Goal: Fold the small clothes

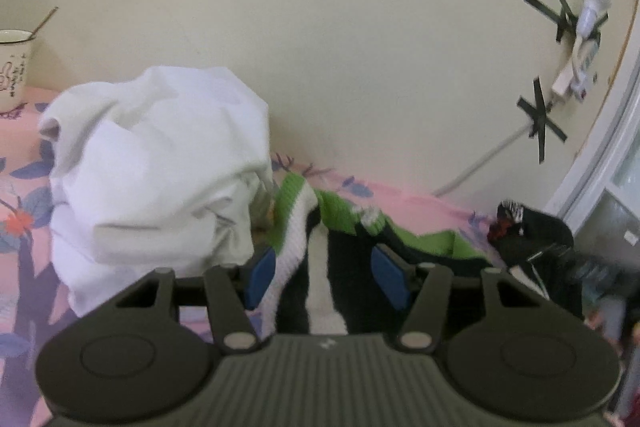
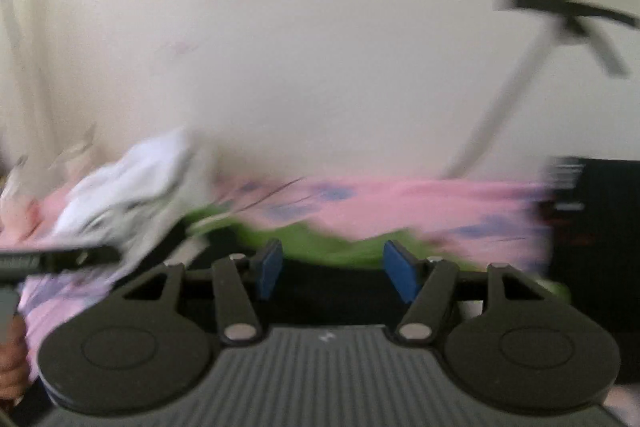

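A green, white and black knit garment (image 1: 304, 227) lies crumpled on the pink floral sheet (image 1: 24, 195), running under my left gripper (image 1: 326, 277), which is open just above it. A white garment (image 1: 160, 163) is heaped to its left, against the left finger. In the blurred right wrist view my right gripper (image 2: 334, 273) is open over the green and black garment (image 2: 320, 247), with the white garment (image 2: 132, 183) to the left. The left gripper's body (image 2: 60, 259) shows at the left edge.
A cream wall (image 1: 360, 67) stands close behind the bed, with a cable and black tape crosses (image 1: 540, 119). A mug (image 1: 14, 67) sits at the far left. Dark clothes (image 1: 536, 239) are piled at the right, also in the right wrist view (image 2: 600, 247).
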`<state>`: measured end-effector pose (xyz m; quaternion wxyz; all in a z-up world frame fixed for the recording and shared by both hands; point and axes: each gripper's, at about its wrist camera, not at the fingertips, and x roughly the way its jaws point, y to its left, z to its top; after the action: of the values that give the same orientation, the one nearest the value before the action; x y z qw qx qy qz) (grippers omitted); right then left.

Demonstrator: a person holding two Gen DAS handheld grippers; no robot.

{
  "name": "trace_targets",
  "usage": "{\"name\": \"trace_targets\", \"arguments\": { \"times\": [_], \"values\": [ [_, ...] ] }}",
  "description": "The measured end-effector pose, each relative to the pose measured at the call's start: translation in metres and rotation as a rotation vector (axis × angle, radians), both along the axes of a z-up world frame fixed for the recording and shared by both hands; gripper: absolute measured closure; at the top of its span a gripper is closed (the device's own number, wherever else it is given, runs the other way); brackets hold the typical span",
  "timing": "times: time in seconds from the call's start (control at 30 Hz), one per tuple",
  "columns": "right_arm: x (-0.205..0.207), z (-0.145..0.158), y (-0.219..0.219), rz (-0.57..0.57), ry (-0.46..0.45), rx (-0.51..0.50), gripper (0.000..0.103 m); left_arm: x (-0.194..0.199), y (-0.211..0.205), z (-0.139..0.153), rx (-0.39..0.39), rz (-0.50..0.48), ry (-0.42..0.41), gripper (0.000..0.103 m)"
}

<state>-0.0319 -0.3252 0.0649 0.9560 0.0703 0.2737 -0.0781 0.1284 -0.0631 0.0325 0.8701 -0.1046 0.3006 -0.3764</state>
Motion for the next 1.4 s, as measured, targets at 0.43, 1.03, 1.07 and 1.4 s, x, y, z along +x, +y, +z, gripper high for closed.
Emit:
{"name": "trace_targets", "arguments": {
  "times": [0.43,1.03,1.07,1.4],
  "values": [
    [0.024,0.049,0.017,-0.109,-0.274,-0.19,0.103,0.015,0.017,0.005,-0.098,0.022,0.078,0.049],
    [-0.02,-0.05,-0.077,-0.073,0.103,0.115,0.103,0.007,-0.019,-0.014,0.078,-0.036,0.067,0.047],
    [-0.019,-0.053,-0.088,-0.104,0.081,0.194,0.103,0.007,-0.023,-0.016,0.112,-0.034,0.066,0.047],
    [-0.135,-0.008,-0.052,-0.082,-0.026,0.222,0.053,0.004,-0.017,-0.015,0.097,-0.046,0.045,0.046]
  ]
}}
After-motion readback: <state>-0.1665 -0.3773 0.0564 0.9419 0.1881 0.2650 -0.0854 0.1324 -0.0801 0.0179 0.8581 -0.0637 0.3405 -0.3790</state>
